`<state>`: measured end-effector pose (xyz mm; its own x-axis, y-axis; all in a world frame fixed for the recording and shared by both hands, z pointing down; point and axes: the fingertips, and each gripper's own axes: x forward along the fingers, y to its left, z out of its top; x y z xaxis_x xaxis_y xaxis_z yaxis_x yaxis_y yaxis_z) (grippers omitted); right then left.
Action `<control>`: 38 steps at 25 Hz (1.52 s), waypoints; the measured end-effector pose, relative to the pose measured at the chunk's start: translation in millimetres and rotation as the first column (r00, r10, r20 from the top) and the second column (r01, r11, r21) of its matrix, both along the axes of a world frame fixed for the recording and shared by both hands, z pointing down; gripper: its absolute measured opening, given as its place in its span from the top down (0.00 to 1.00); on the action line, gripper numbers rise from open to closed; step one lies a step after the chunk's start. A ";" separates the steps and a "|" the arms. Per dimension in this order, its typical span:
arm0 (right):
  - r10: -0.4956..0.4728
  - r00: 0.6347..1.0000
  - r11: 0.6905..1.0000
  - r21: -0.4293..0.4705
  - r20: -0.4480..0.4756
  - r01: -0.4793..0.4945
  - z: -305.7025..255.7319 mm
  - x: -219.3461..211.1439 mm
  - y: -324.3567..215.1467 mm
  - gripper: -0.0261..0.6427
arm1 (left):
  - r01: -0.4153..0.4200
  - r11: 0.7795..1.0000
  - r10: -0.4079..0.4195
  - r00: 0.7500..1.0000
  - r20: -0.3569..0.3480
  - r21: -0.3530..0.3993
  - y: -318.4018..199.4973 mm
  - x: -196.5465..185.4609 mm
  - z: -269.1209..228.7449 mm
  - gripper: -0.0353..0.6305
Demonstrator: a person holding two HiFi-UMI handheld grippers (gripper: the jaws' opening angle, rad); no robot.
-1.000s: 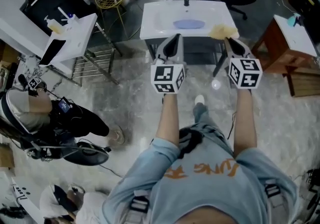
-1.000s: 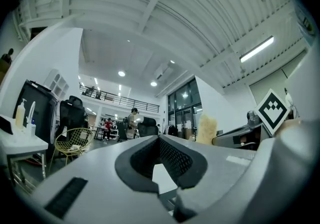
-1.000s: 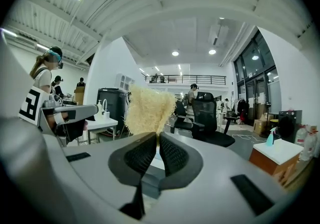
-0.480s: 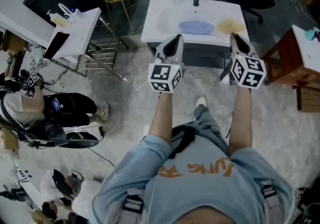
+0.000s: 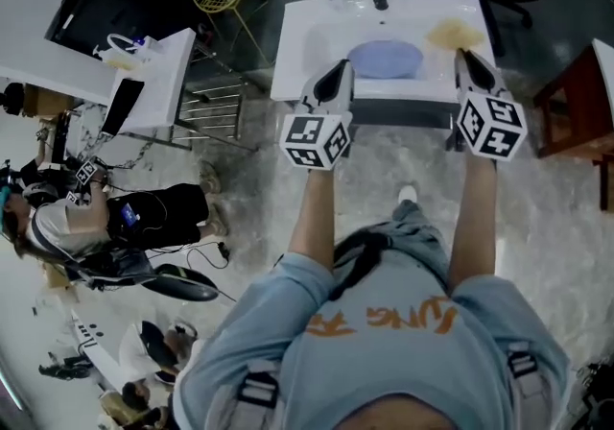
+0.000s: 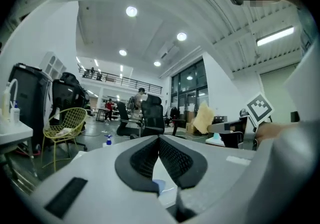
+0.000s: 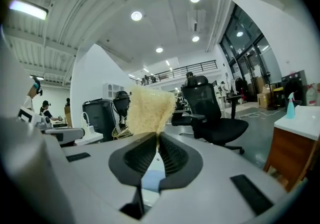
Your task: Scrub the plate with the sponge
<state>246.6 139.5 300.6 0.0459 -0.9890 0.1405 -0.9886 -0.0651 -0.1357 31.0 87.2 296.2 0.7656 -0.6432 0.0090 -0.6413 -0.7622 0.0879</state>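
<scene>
White sink counter (image 5: 293,54) fills the top of the head view, with a pale blue plate (image 5: 385,60) lying in its basin. The left claw (image 5: 342,70) hovers near the plate's left edge. The right claw (image 5: 464,56) is just right of the plate, with a yellow sponge (image 5: 454,33) at its tip.

Left gripper view — the jaws are pressed together with nothing between them.

Right gripper view — the jaws are pinched on the sponge, which stands up above them. A blue patch below is probably the plate.
</scene>
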 end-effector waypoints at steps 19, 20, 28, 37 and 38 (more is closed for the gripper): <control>-0.213 0.977 0.958 -0.195 0.011 0.211 98.6 -8.7 -128.1 0.93 | 0.155 0.968 -0.117 0.974 0.194 -0.196 -121.2 -5.5 107.1 0.96; -0.211 0.977 0.955 -0.212 0.010 0.208 107.4 -6.6 -129.7 0.93 | 0.149 0.968 -0.100 0.966 0.237 -0.200 -127.9 -5.3 117.5 0.96; -0.095 0.995 0.945 -0.311 0.020 0.096 149.8 34.9 -155.5 0.93 | 0.061 0.946 0.053 0.940 0.336 -0.319 -188.7 15.9 163.5 0.96; -0.173 0.984 0.918 -0.370 -0.052 0.142 175.6 -3.6 -192.4 0.93 | 0.029 0.850 0.233 0.876 0.423 -0.527 -237.4 14.7 245.6 0.96; -0.180 0.982 0.915 -0.376 -0.055 0.146 178.9 -7.7 -193.2 0.93 | 0.014 0.836 0.259 0.871 0.417 -0.548 -240.7 17.8 254.9 0.95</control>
<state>238.9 -53.7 479.5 -0.0832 -0.8626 0.4990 -0.9965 0.0692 -0.0464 48.8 -153.6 551.1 0.6539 -0.3356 0.6781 -0.6124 -0.7611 0.2139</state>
